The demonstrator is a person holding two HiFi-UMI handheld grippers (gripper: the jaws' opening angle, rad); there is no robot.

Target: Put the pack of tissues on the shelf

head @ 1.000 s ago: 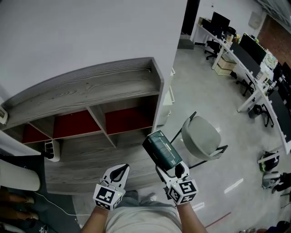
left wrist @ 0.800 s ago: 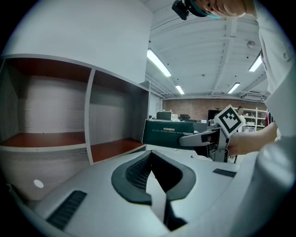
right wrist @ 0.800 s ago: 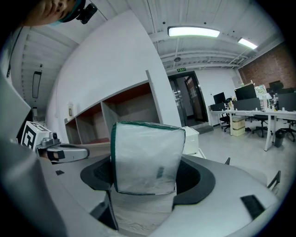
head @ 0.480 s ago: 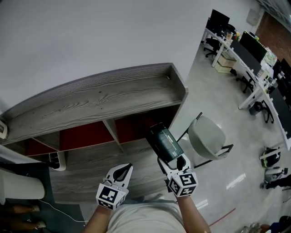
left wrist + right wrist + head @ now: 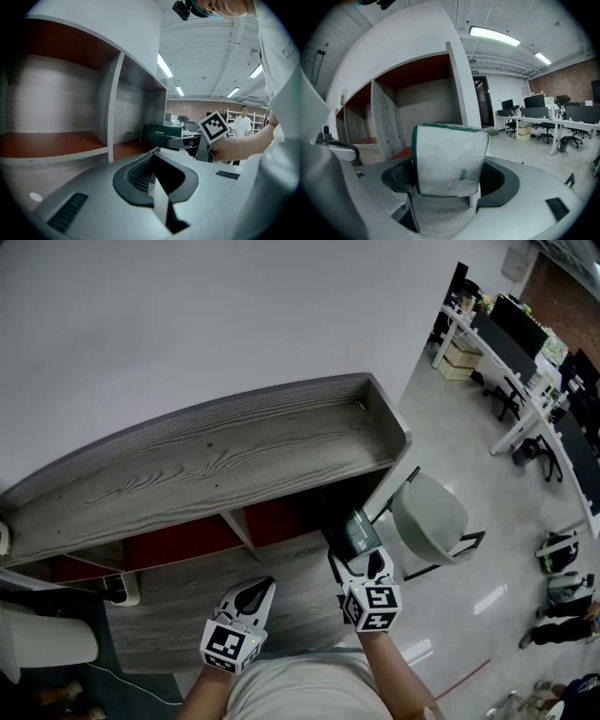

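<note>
The pack of tissues [image 5: 357,532] is dark green with a white end face [image 5: 449,159]. My right gripper [image 5: 356,557] is shut on it and holds it out in front of me. The pack's far end sits at the mouth of the right-hand compartment [image 5: 279,518] of the grey wooden shelf [image 5: 216,456], just under its top board. In the left gripper view the pack [image 5: 161,136] hangs level before that red-floored compartment. My left gripper [image 5: 254,591] stays low beside the right one, shut with nothing in it [image 5: 152,174].
A grey chair [image 5: 429,517] stands just right of the shelf's end. Desks with monitors [image 5: 525,343] line the far right, and bags [image 5: 560,549] lie on the floor there. A white object [image 5: 47,638] sits at the lower left. A person [image 5: 242,123] stands far off.
The right gripper has carried the pack forward, so its far end now reaches the shelf's right compartment. The shelf looms closer in the head view. The left gripper has hardly moved.
</note>
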